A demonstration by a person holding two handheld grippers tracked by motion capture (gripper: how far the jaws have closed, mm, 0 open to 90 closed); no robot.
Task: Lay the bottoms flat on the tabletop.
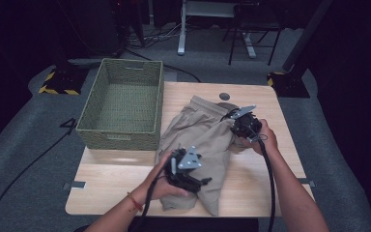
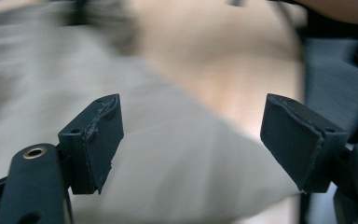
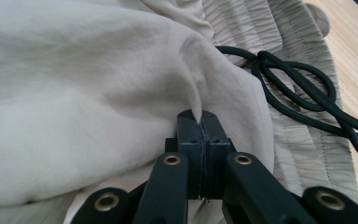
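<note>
Beige shorts (image 1: pixel 204 140) with an elastic waistband and a black drawstring (image 3: pixel 303 88) lie rumpled on the wooden table (image 1: pixel 251 169). My right gripper (image 3: pixel 199 122) is shut on a pinched fold of the shorts' fabric (image 3: pixel 121 84), near the waistband at the garment's right edge (image 1: pixel 235 126). My left gripper (image 2: pixel 191 140) stands open over the lower part of the shorts (image 2: pixel 168 177), nothing between its fingers. In the high view the left gripper (image 1: pixel 186 169) is at the shorts' lower left.
A green woven basket (image 1: pixel 121 137) stands empty at the table's back left. A round grommet hole (image 1: pixel 224 96) sits near the table's far edge. Cables trail from both grippers toward the near edge. Bare wood lies in front of the basket.
</note>
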